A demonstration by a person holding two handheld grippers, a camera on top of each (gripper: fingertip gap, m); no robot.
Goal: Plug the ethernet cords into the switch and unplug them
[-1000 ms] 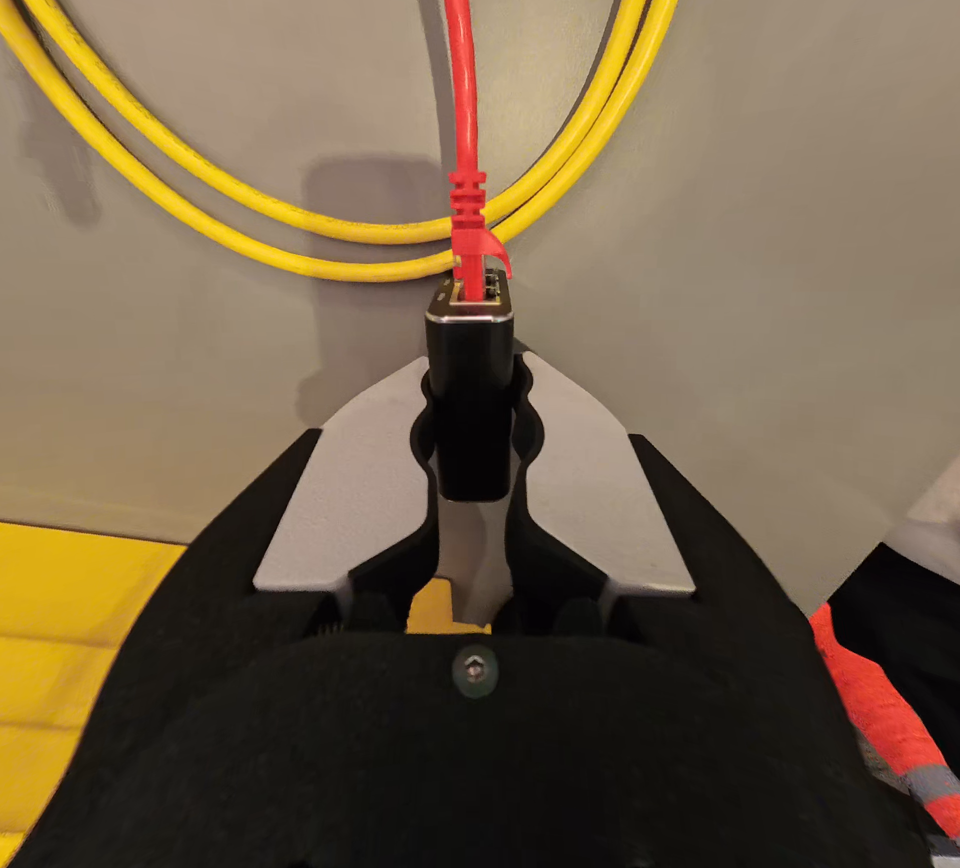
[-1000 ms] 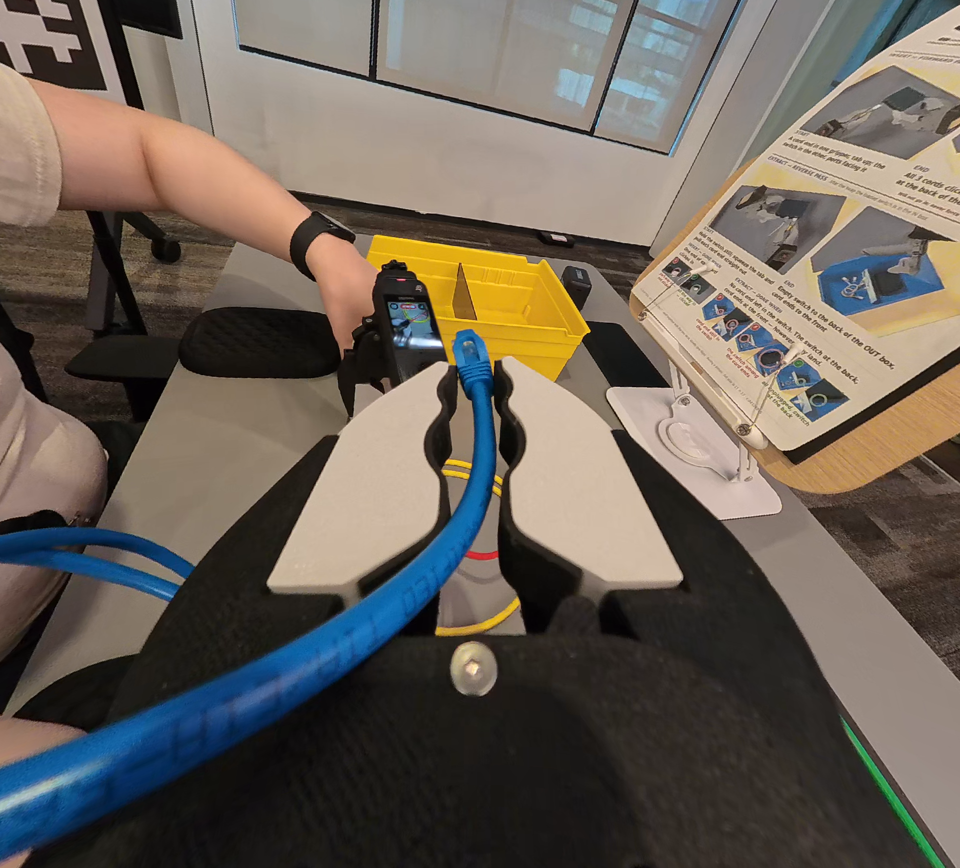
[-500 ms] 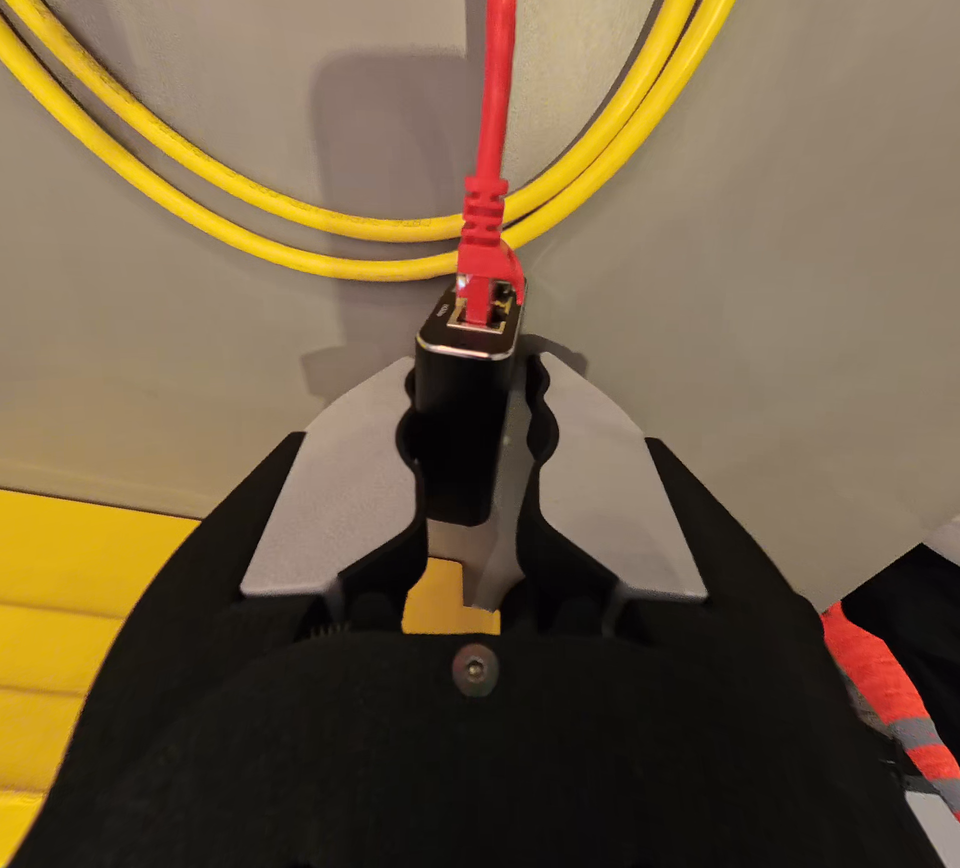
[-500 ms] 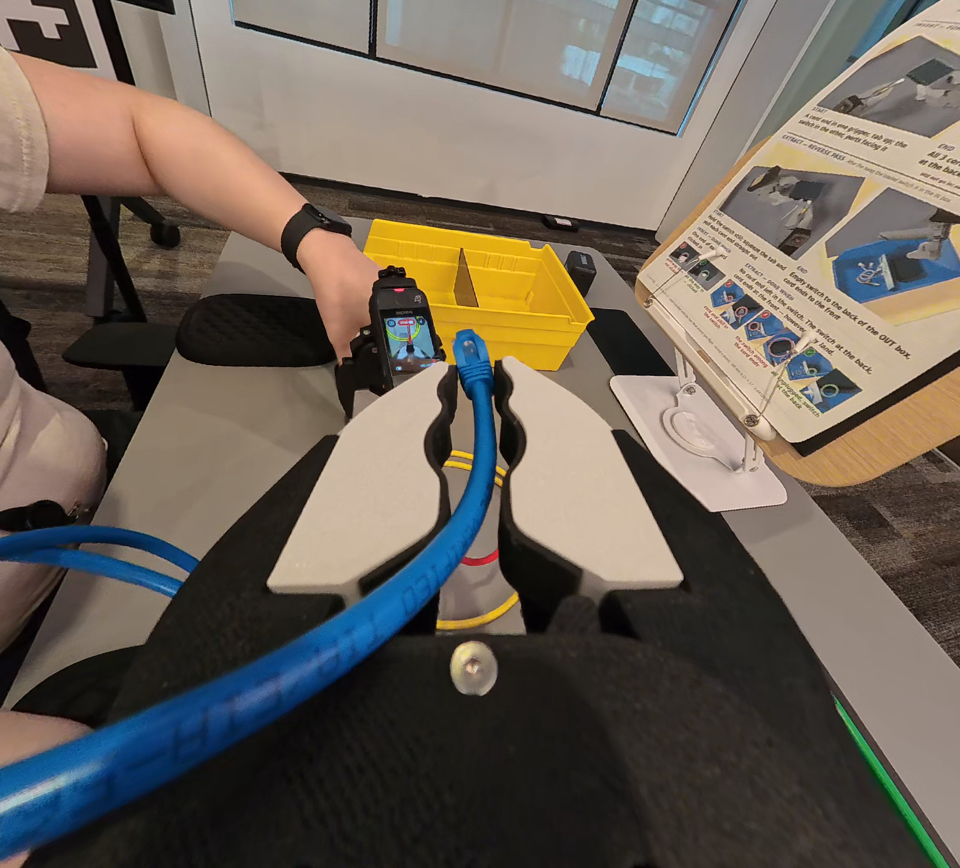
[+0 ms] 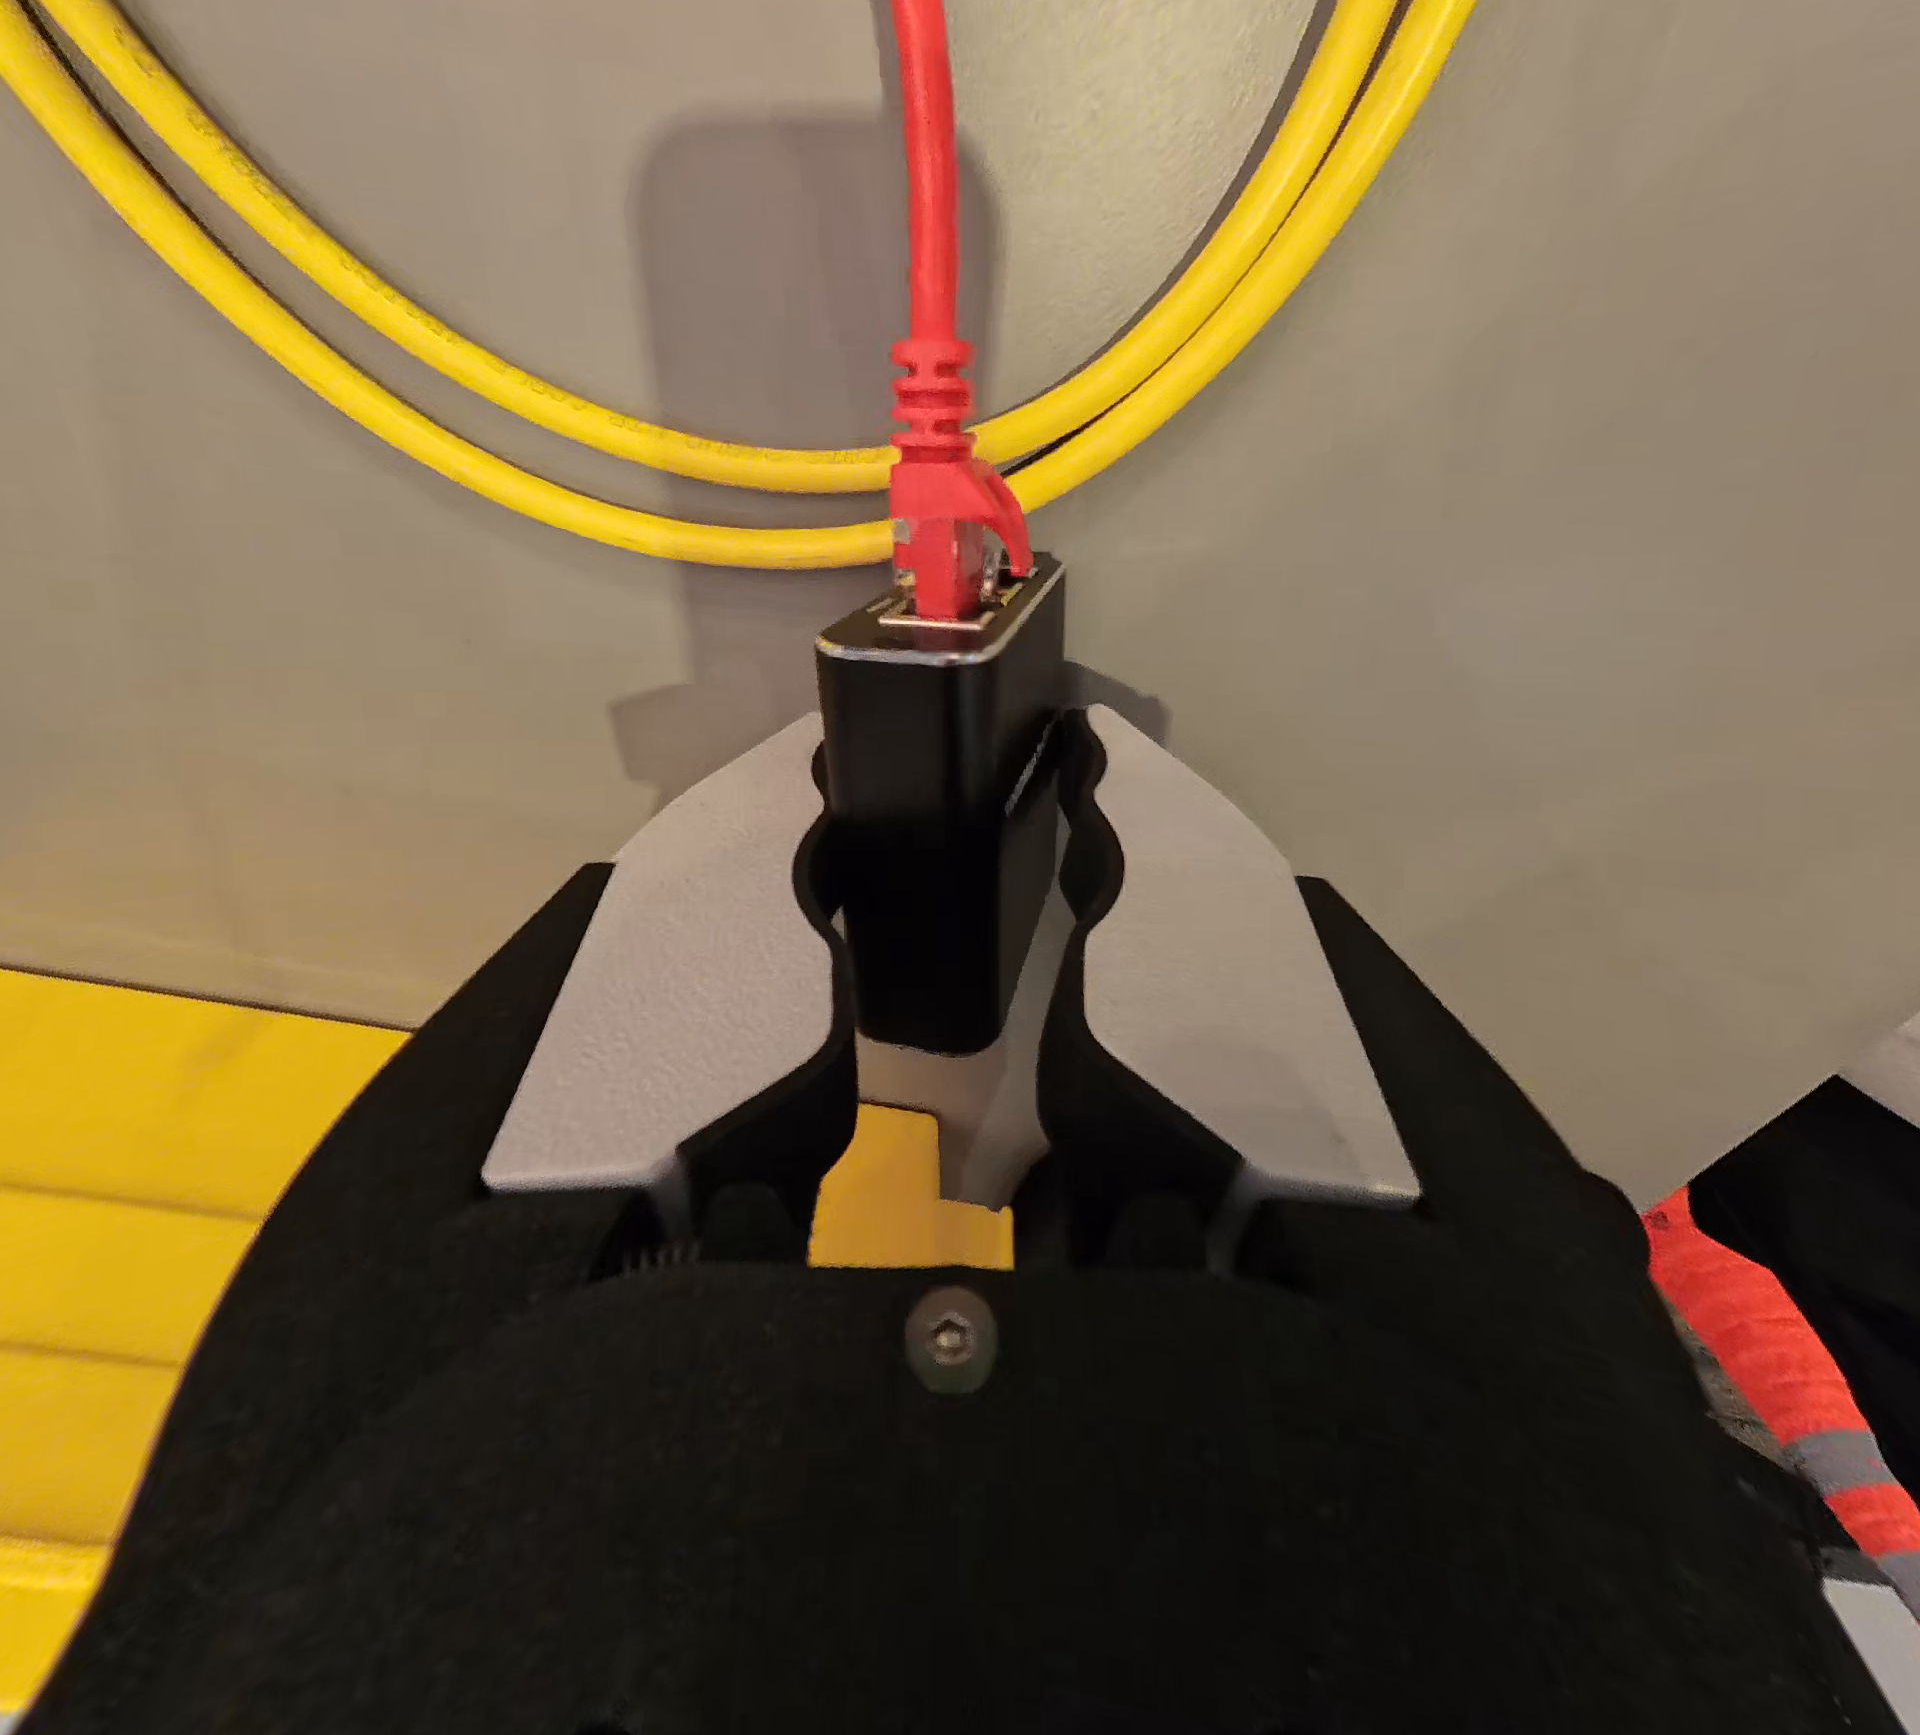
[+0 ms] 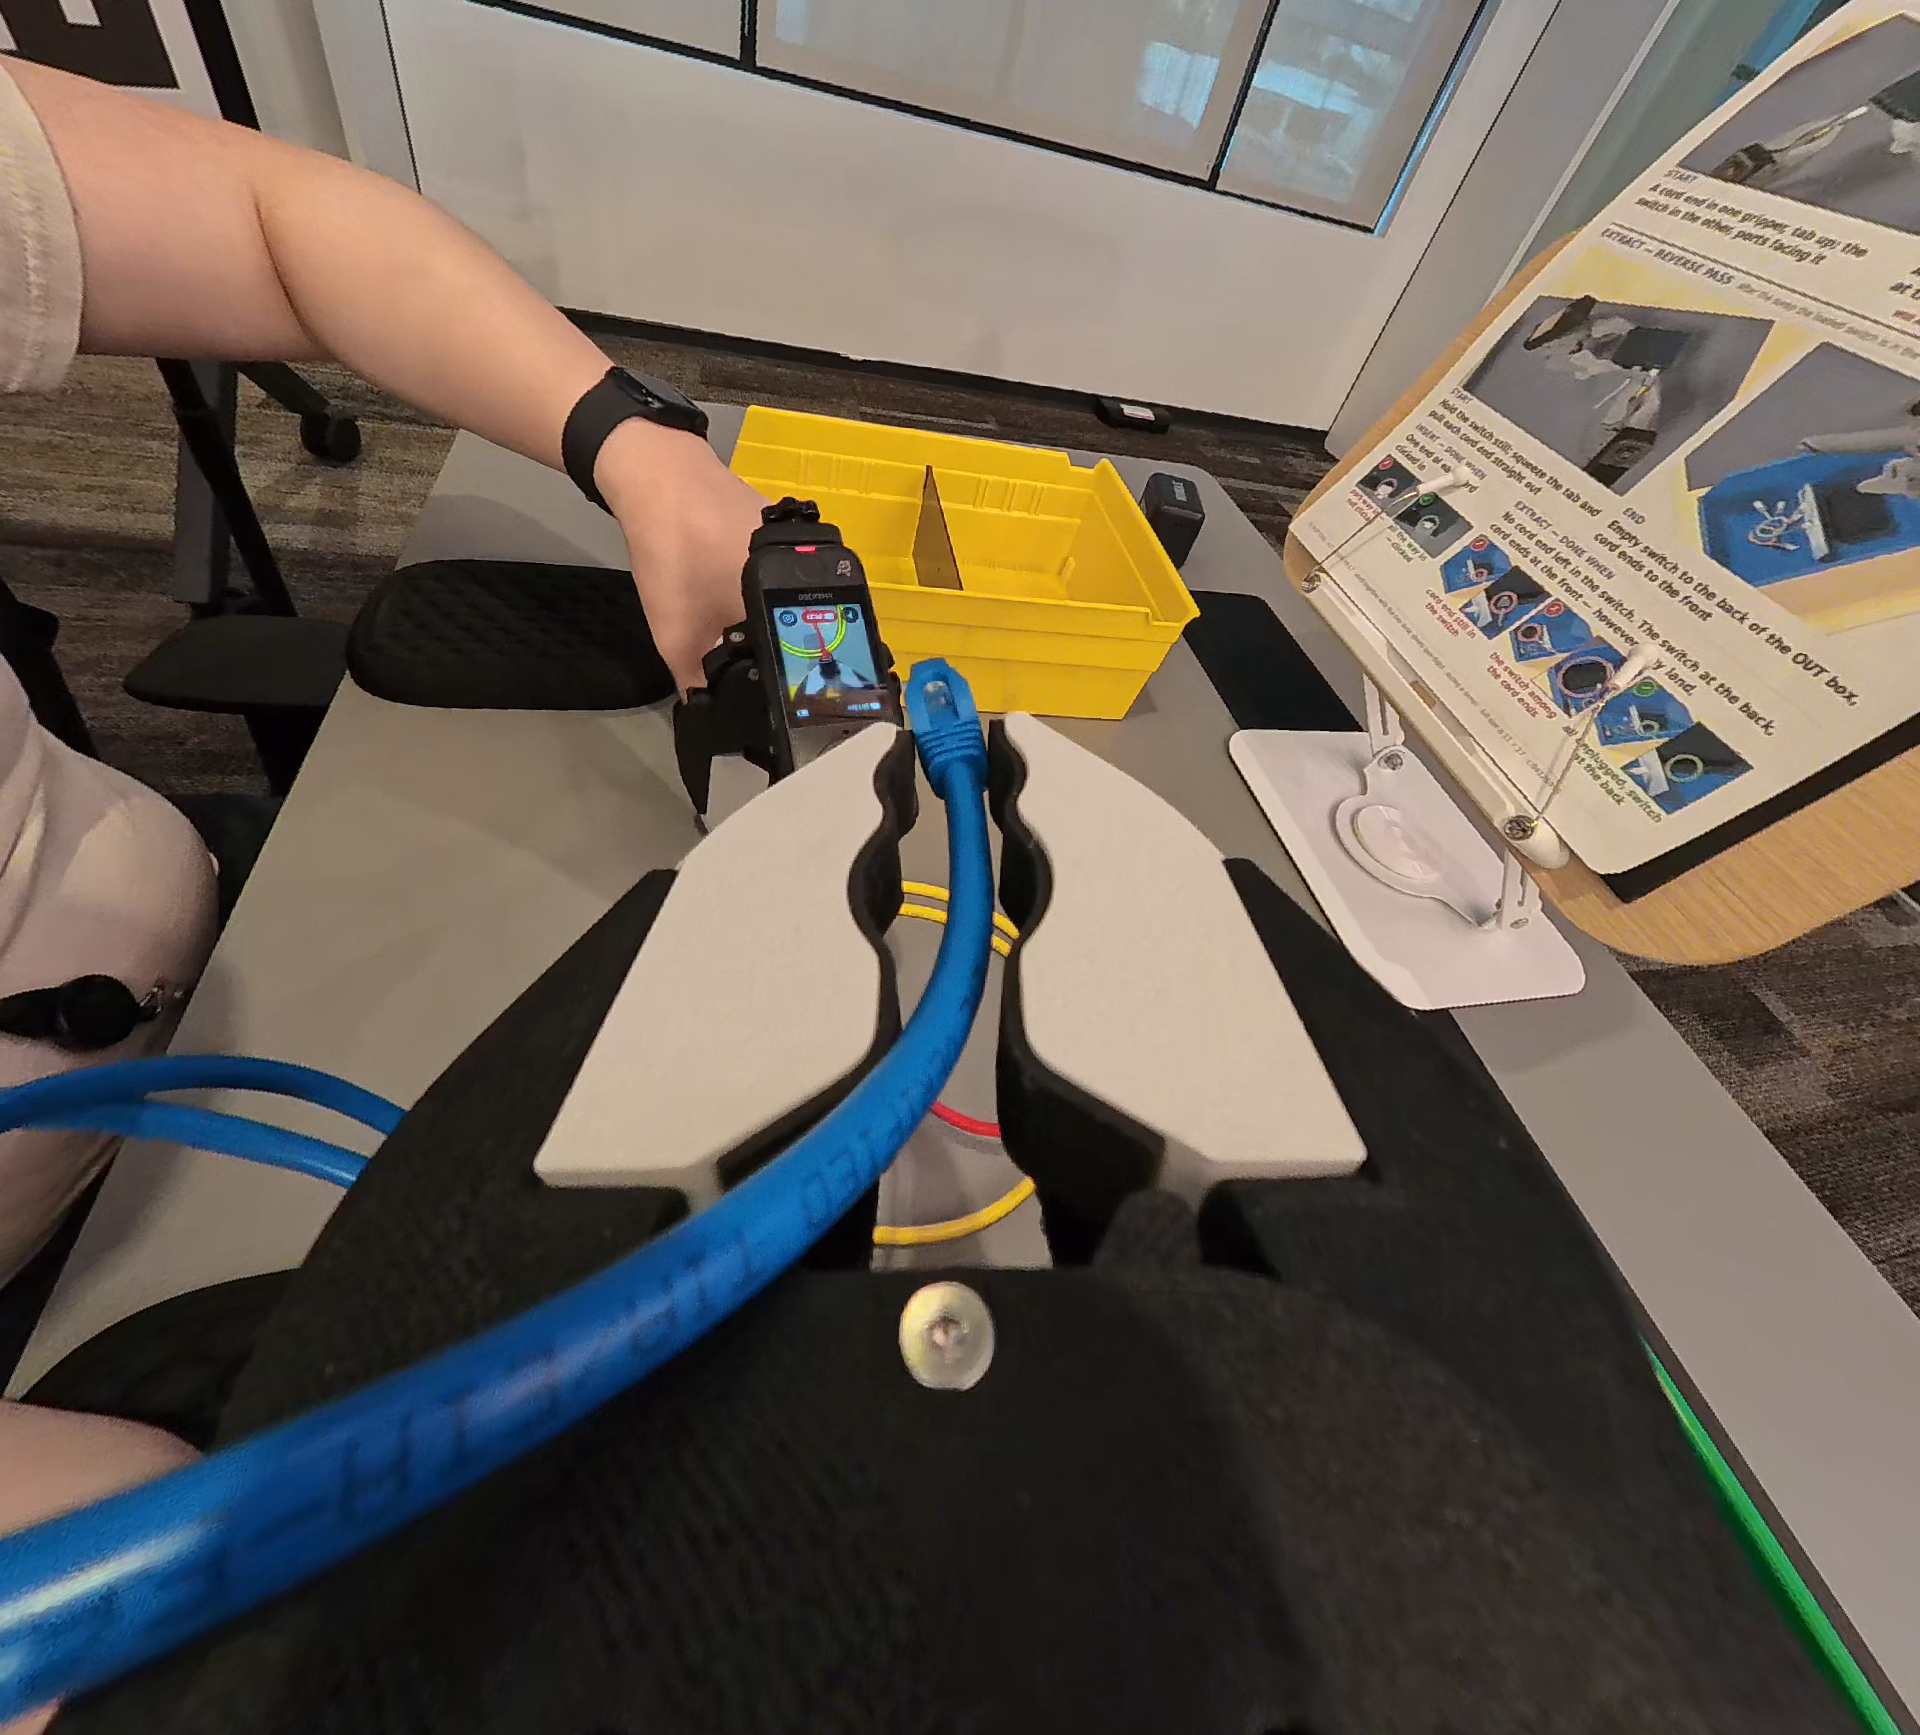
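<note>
Here the left tool (image 5: 951, 729) points down at the grey tabletop (image 5: 1455, 542), and the black switch (image 5: 925, 802) stands between its two fingers, a little turned, so that its right side face shows. The jaws are released. The left pad lies near the switch or against it, but lower on the right side a strip of grey tabletop shows between the switch and the right finger, so the switch is not clamped. The ports of the switch face away from the camera. One red plug (image 5: 935, 532) sits in a port, and its red cord (image 5: 925, 179) runs straight away toward the top of the view. Behind the switch a yellow cord (image 5: 416, 397) lies on the tabletop in a double loop, and the red cord crosses over it. A yellow bin (image 5: 156, 1166) is at the lower left.

The right tool (image 6: 951, 740) is clenched on the blue cord (image 6: 935, 958). Both pads press on the ribbed boot just behind the blue plug (image 6: 932, 693), which sticks out past the fingertips. The rest of the blue cord goes back over the tool to the lower left. In this view a person's hand (image 6: 675, 542) holds the left tool over the tabletop, just beside the yellow bin. An instruction board (image 6: 1662, 490) on a white stand (image 6: 1403, 854) is at the right.
</note>
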